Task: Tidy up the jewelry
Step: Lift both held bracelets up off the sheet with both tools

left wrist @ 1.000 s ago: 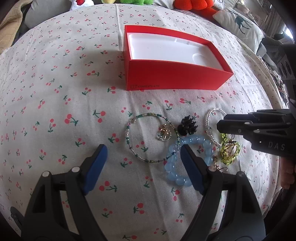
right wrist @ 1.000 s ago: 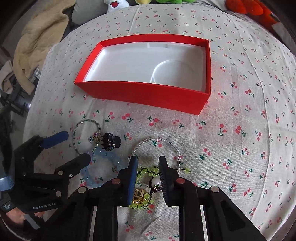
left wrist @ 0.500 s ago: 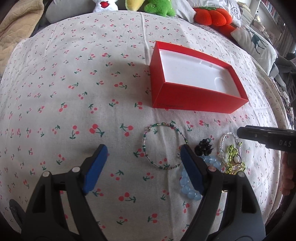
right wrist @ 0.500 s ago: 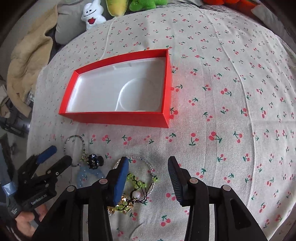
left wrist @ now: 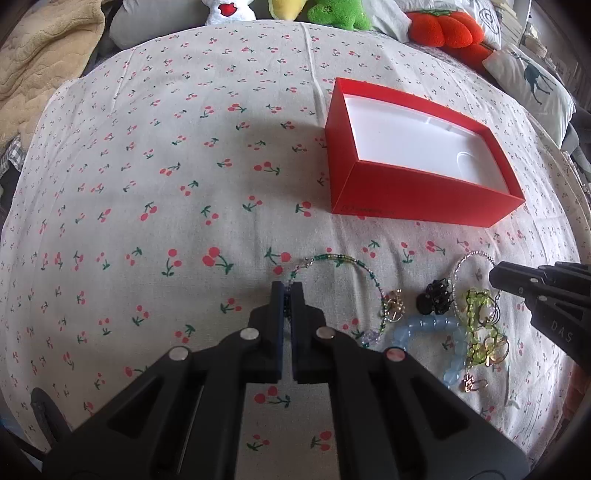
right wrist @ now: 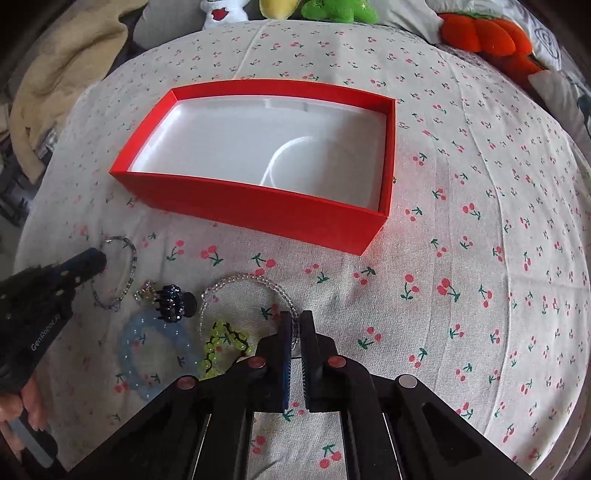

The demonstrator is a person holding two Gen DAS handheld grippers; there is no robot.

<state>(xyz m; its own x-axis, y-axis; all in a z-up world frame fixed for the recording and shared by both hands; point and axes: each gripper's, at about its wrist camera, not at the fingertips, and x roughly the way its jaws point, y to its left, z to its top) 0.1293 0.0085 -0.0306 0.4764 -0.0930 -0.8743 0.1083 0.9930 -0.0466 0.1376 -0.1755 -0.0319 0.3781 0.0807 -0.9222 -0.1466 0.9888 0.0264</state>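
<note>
We read "GenRobot.AI" printed in white along the body of the left tool point(right wrist: 96, 261) in the right wrist view, and the letters "DAS" on the side of the right tool point(left wrist: 496, 275) in the left wrist view. A line of small print runs along the near wall of the red box point(left wrist: 413, 199); we cannot read it.

The red box stands open on the cherry-print cloth point(left wrist: 184, 221). Its white insert point(right wrist: 258, 147) shows a moulded round recess, and we see nothing lying in it.

The jewelry lies on the cloth in front of the box, outside it:
- the green beaded bracelet point(left wrist: 343, 260), a thin loop with a small charm;
- the clear beaded bracelet point(right wrist: 255, 282), a thin loop of glassy beads;
- the blue bead bracelet point(right wrist: 147, 354), of large pale beads;
- the black hair claw point(right wrist: 173, 301), just beside the blue bead bracelet;
- the yellow-green bead piece point(right wrist: 221, 339), tangled with gold rings.

The left tool has its jaws closed on the left edge of the green beaded bracelet, whose beads run in between the blue pads point(left wrist: 277, 314). The right tool has its jaws closed on the right side of the clear beaded bracelet, and the strand shows in the narrow slit between them. A hand point(right wrist: 22, 406) grips the left tool at the frame edge.

Plush toys point(left wrist: 332, 13) sit along the far edge of the cloth.
</note>
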